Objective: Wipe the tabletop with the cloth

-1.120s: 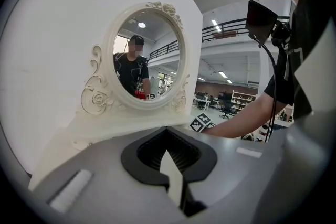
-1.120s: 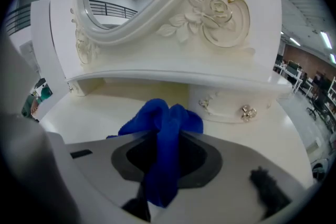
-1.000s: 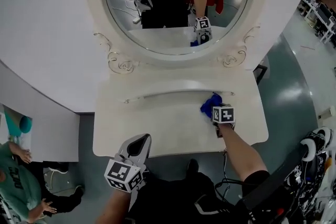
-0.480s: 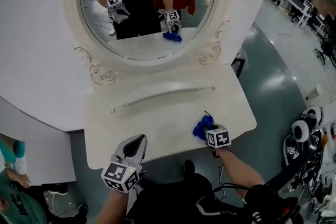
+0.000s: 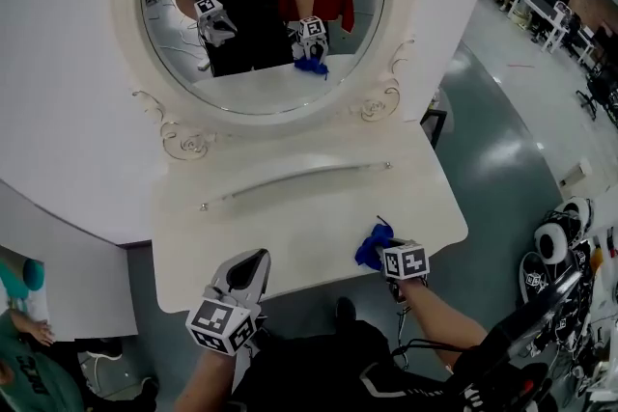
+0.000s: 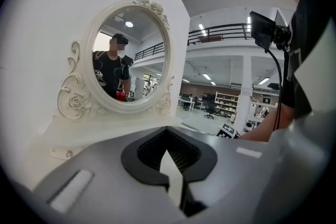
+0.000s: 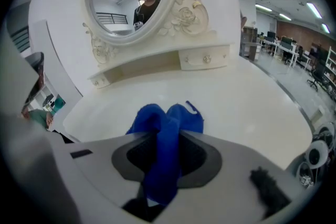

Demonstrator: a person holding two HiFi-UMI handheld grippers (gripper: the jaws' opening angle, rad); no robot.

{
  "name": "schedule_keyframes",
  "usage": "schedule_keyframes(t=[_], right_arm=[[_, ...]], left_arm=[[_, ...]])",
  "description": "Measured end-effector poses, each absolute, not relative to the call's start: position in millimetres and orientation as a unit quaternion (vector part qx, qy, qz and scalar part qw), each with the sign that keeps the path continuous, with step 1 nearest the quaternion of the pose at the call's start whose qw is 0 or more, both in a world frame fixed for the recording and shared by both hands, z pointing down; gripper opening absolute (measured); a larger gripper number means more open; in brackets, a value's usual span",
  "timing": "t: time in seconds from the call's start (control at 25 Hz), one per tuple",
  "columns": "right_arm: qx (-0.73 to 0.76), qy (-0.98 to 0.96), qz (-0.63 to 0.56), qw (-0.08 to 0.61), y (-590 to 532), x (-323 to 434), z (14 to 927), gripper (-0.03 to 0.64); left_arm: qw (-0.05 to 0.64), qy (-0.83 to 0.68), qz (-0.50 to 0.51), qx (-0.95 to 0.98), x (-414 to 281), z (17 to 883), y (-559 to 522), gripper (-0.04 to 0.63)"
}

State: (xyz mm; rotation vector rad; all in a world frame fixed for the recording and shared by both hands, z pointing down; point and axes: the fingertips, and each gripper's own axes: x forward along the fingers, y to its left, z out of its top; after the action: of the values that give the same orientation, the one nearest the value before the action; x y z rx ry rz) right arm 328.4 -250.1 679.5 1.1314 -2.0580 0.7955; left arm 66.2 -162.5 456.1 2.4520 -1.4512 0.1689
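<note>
A blue cloth (image 5: pixel 372 244) lies bunched on the white tabletop (image 5: pixel 290 227) near its front right edge. My right gripper (image 5: pixel 388 251) is shut on the blue cloth (image 7: pixel 165 139), which spills forward out of the jaws onto the tabletop (image 7: pixel 236 102). My left gripper (image 5: pixel 249 271) hangs at the table's front edge, left of centre, jaws shut and holding nothing. In the left gripper view the left gripper (image 6: pixel 170 165) points toward the mirror (image 6: pixel 126 63).
An oval mirror (image 5: pixel 256 5) in an ornate white frame stands at the back and reflects me with both grippers. A narrow raised shelf (image 5: pixel 290 174) with small knobs runs below it. Grey floor drops off right of the table; headsets (image 5: pixel 555 246) lie there.
The right gripper has dragged the blue cloth from the back right of the tabletop toward the front edge. The left gripper has barely moved.
</note>
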Motion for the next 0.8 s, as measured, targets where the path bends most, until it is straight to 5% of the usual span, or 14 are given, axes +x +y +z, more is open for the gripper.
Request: schedule_keyframes(t=[0.44, 0.8], right_arm=[[0.474, -0.787, 0.254, 0.302, -408.6, 319.0, 668.0, 0.106], [0.463, -0.787, 0.258, 0.314, -416.4, 319.0, 684.3, 0.106]], left_arm=[[0.143, -0.558, 0.064, 0.815, 59.2, 453.9, -162.6, 0.006], [0.149, -0.572, 0.067, 0.804, 49.5, 456.5, -169.7, 0.006]])
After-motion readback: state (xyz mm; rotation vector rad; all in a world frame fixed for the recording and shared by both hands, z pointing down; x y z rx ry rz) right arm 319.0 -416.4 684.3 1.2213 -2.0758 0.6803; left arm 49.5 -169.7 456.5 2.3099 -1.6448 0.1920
